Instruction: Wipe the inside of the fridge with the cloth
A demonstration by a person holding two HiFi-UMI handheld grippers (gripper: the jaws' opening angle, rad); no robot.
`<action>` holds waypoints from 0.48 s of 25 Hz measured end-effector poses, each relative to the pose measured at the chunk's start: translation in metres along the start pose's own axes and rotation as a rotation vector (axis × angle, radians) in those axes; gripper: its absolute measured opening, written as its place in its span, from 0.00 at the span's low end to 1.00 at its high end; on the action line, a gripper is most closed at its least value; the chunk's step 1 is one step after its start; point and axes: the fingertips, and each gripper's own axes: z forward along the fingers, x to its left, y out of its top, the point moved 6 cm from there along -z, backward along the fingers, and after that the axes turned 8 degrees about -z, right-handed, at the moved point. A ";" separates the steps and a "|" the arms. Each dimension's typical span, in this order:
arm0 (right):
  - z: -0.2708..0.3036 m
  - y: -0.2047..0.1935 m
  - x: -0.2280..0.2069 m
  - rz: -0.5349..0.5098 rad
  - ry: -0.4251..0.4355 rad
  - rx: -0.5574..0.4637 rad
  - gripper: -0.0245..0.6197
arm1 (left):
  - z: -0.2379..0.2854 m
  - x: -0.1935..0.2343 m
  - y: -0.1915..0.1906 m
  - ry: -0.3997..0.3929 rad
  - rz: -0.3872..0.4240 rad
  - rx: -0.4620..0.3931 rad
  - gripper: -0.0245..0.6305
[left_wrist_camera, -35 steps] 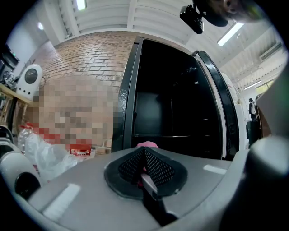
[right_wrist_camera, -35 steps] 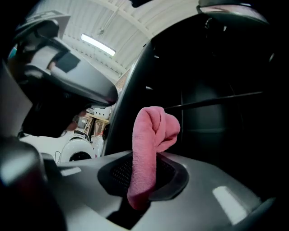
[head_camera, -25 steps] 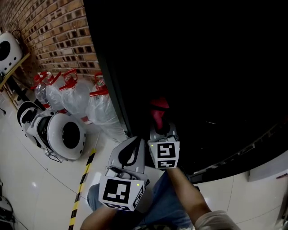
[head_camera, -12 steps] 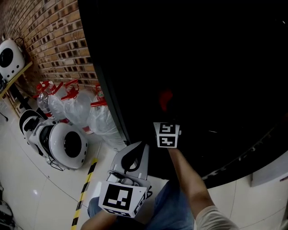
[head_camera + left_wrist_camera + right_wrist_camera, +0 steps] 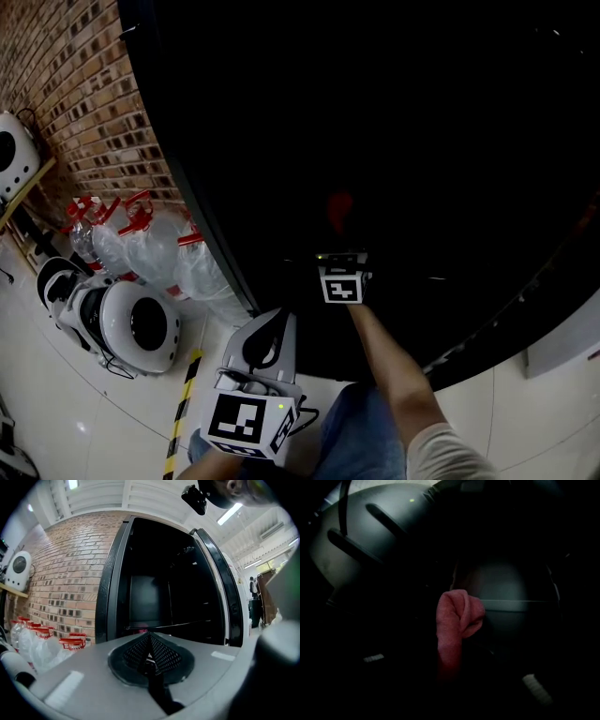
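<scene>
Right, surroundings first: a cluster of clear water bottles (image 5: 141, 248) with red caps stands on the floor against the brick wall (image 5: 84, 112), just left of the fridge (image 5: 394, 141). Near them sit white rounded units (image 5: 127, 323) with dark round faces, make unclear. Another white device (image 5: 18, 566) sits on a wall shelf at far left. Yellow-black tape (image 5: 183, 403) runs across the pale glossy tile floor (image 5: 56, 412). Left gripper (image 5: 150, 654) hangs outside the fridge, low, in front of its lower edge and beside the person's right forearm (image 5: 389, 361); its jaws are pressed together with nothing between them. From its view the fridge door is wide open, interior black, one thin shelf (image 5: 178, 623) crossing it, and a bit of pink shows at the shelf's left end. Room has a white panelled ceiling with strip lights (image 5: 232, 513). Right gripper (image 5: 339, 253) is reached into the dark cavity, only its marker cube and a green LED readable from the head view. It is clamped on the cloth (image 5: 453, 620): pink-red terry, pinched at the bottom end, rising from the jaws and folded over in a loop at the top. Cloth sits in front of a pale grey panel (image 5: 506, 588) with a horizontal edge; whether it touches that panel, can't tell. Too dark for the rest.
</scene>
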 end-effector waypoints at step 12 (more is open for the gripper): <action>-0.033 -0.039 -0.087 0.047 -0.209 0.113 0.13 | 0.033 -0.022 -0.008 -0.111 -0.019 0.017 0.05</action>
